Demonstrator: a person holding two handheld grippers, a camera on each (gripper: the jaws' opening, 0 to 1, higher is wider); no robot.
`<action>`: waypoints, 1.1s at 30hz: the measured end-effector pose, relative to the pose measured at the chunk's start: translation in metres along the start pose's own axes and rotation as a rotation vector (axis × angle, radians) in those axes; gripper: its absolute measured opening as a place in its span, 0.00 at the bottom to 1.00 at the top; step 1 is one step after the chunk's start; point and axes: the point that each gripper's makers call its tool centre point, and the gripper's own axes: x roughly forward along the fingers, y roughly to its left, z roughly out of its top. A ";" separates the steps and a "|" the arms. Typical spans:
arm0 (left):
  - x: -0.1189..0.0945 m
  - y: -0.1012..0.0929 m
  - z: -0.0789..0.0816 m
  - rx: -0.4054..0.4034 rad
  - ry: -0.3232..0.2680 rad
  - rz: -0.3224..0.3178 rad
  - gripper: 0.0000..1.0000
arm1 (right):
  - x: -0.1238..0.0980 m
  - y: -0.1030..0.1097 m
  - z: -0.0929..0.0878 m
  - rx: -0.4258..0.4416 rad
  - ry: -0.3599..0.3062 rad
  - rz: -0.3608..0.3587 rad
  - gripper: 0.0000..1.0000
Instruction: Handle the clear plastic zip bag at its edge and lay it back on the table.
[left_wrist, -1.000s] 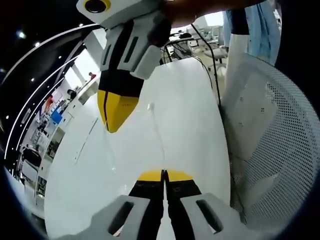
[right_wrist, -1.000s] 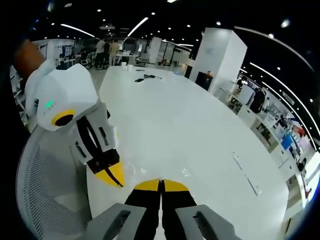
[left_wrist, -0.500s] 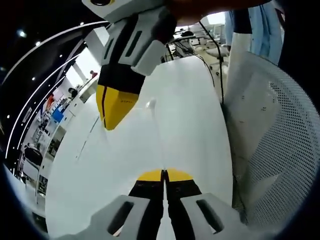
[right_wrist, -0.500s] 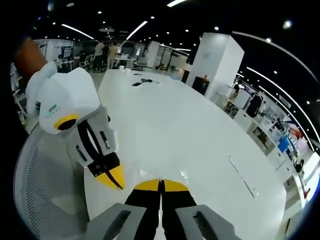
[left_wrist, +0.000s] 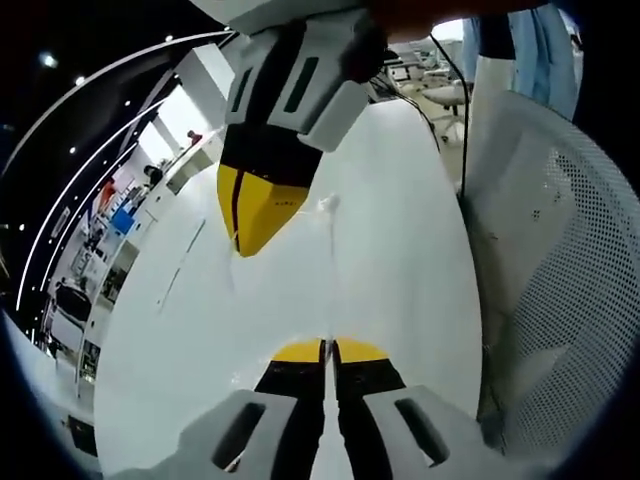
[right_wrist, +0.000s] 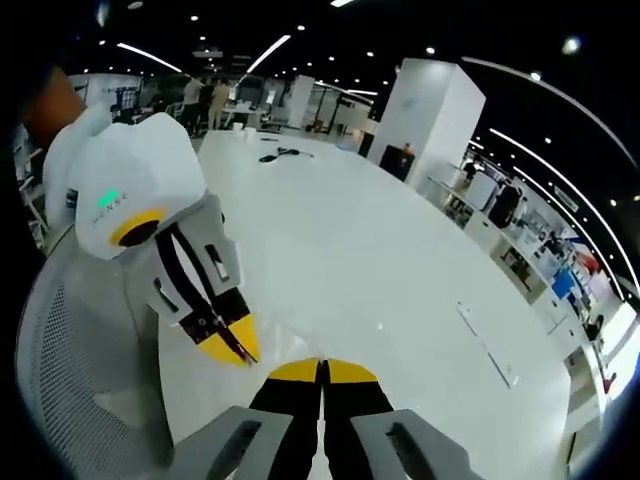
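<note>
Your clear plastic zip bag (left_wrist: 328, 262) is nearly invisible against the white table (left_wrist: 390, 230): in the left gripper view you can make out only a thin raised edge running from your left gripper (left_wrist: 329, 346) up toward the right gripper (left_wrist: 258, 222), ending in a small glinting corner just beside that gripper's yellow tips. The bag hangs stretched between the two tools, above the tabletop. Your left gripper's jaws are pressed together on the bag's near edge; the right gripper's yellow tips also look closed, at the bag's far end.

In the right gripper view, your right gripper (right_wrist: 321, 368) shows its jaws meeting with no gap, and the left gripper (right_wrist: 229, 345) comes in from the left, tips together. The film itself is too faint to trace there.

The table runs long and bare ahead of you, with a few dark items (right_wrist: 277, 154) at its far end. A white mesh chair back (left_wrist: 560, 290) sits close against the table edge.
</note>
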 end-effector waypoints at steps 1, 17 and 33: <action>0.000 0.000 0.000 -0.001 0.002 0.000 0.00 | 0.001 0.001 0.000 0.002 0.002 -0.001 0.00; 0.008 0.001 -0.012 -0.035 0.025 0.006 0.07 | 0.014 0.002 -0.018 -0.029 0.057 -0.015 0.00; -0.005 0.007 -0.015 -0.062 -0.022 0.037 0.20 | 0.024 -0.003 -0.026 -0.090 0.068 -0.017 0.00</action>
